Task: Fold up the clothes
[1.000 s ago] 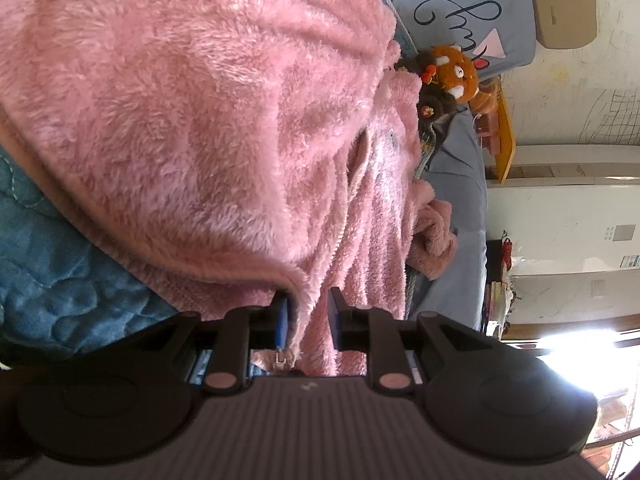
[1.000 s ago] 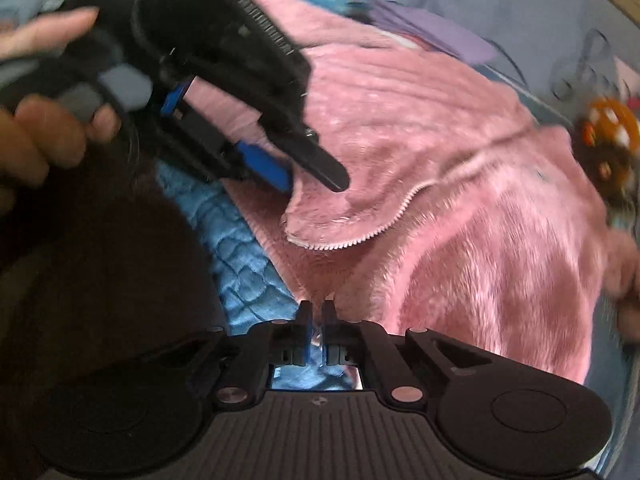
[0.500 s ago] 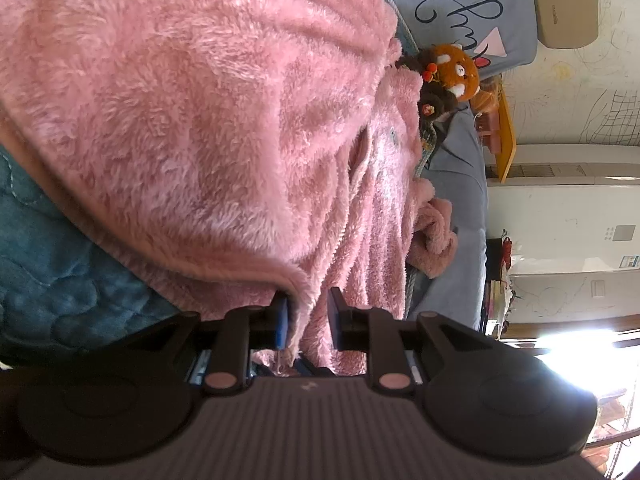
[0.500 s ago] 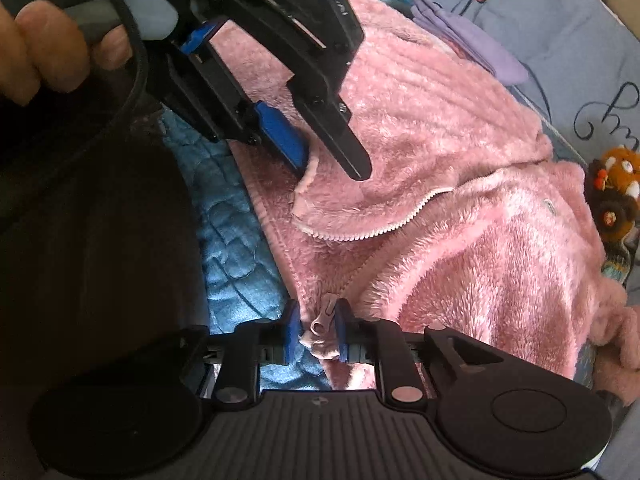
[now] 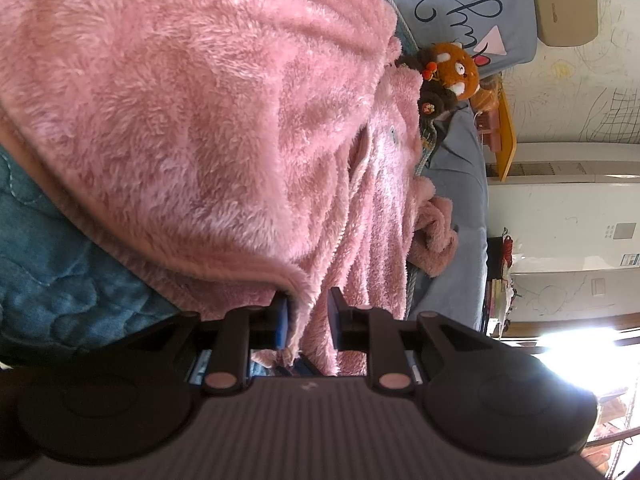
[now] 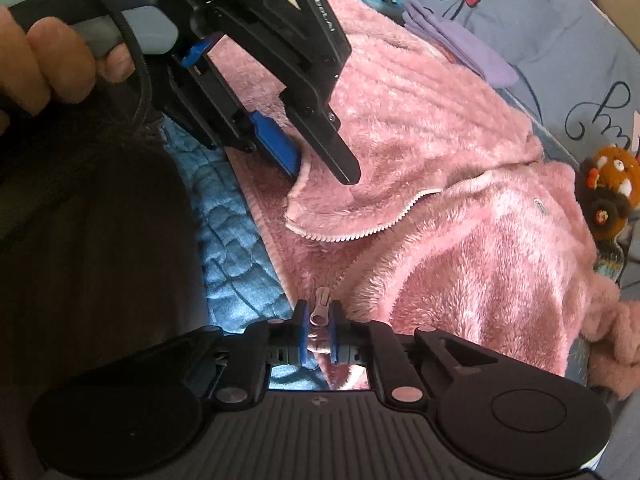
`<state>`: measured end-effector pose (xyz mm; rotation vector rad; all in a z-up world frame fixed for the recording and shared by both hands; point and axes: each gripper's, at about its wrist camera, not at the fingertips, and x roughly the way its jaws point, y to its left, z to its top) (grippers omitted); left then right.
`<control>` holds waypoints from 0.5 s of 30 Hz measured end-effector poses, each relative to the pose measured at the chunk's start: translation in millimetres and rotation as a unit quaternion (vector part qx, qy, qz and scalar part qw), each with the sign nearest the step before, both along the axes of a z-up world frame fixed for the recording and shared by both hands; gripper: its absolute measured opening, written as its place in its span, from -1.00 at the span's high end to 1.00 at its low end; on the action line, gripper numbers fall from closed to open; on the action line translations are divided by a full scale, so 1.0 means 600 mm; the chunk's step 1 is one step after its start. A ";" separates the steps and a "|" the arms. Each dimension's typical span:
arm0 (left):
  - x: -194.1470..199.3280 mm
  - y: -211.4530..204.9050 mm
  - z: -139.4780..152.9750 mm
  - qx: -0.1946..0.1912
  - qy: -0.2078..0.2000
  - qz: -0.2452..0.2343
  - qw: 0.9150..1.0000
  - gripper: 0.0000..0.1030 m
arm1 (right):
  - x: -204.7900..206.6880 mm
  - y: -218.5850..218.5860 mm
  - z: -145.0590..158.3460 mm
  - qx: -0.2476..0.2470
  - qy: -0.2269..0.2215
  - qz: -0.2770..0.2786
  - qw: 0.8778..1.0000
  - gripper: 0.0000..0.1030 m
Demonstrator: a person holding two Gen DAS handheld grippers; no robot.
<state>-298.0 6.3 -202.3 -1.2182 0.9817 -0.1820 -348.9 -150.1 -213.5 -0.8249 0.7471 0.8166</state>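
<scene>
Right wrist view: the pink fleece jacket lies spread on the blue quilt, the left gripper pinching its lifted front edge; the right gripper jaws close on the zipper pull at the hem. Quilt lies bare leftward

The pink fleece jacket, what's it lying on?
Under the pink fleece jacket a blue quilted cover shows along its near edge, and grey-blue bedding past its far edge. What lies under its middle is covered.
</scene>
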 end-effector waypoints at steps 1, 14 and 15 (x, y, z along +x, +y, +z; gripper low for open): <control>0.000 0.000 0.000 0.000 0.000 -0.001 1.000 0.59 | 0.000 0.000 0.000 -0.002 -0.001 0.002 1.000 0.81; -0.001 -0.001 0.002 0.001 0.001 0.000 1.000 0.59 | -0.017 0.004 0.017 -0.041 -0.020 0.062 0.997 0.81; -0.001 -0.001 0.002 0.001 0.001 0.000 1.000 0.59 | -0.017 0.001 0.020 -0.040 -0.019 0.057 0.997 0.81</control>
